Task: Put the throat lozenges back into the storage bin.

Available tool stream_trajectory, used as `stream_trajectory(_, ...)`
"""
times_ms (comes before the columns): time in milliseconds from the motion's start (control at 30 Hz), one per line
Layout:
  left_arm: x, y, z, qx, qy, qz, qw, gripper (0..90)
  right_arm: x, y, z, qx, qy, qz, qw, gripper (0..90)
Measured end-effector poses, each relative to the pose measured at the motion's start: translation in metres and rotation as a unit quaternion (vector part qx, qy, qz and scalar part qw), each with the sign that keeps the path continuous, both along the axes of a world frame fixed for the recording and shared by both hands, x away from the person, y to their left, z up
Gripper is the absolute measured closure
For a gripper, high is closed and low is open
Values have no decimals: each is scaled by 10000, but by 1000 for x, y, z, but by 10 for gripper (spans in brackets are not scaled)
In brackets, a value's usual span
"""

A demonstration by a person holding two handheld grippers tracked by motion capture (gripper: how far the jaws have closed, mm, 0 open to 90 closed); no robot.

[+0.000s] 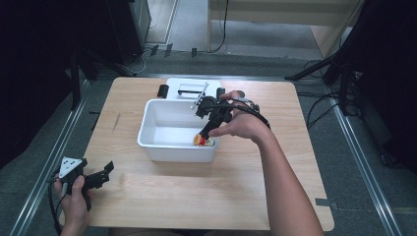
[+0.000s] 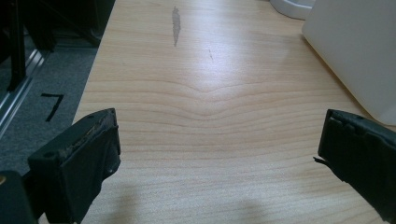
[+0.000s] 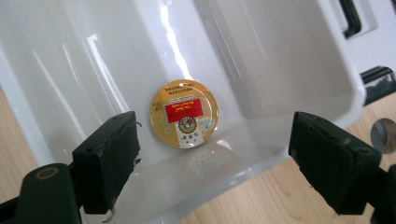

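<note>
Resting at the near left corner of the bench (image 1: 162,196), the left tool (image 2: 219,154) sits with its jaws spread wide over bare wood and nothing between them. Farther in, the right tool (image 3: 215,154) hangs over the near right corner of the white tub (image 1: 147,129), its jaws standing apart and gripping nothing. Below it the round gold tin (image 3: 184,113), with a red label on its lid, lies flat on the tub's floor close to that corner, clear of both pads. The tin looks set down, so the step in hand is probably drawing the right tool out of the tub. Doing that well means lifting straight up with the jaws kept parted, so neither pad drags the tin or clips the near wall, and swinging sideways only once above the rim. Beyond the tub, its white lid (image 1: 187,88) with black clips lies by the far edge.
</note>
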State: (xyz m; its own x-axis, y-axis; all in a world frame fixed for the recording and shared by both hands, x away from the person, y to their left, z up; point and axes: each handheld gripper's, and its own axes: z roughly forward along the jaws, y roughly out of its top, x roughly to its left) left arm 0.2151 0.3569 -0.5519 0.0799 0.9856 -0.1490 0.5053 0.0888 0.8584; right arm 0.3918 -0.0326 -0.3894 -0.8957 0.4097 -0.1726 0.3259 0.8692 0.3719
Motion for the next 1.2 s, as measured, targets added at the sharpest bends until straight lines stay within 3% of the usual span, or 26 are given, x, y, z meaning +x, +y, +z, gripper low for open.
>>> stream_trajectory(500,0,0,0,1,-12,17,10000,0,-3,-36,16,146,-17,-420,9990,165)
stream_trajectory(967,0,-1,0,31,-11,12,10000,0,-9,-72,5,145,37,-750,9971,144)
stream_trajectory(1200,0,-1,0,33,-25,8,10000,0,-13,-92,0,175,25,-1039,9944,137)
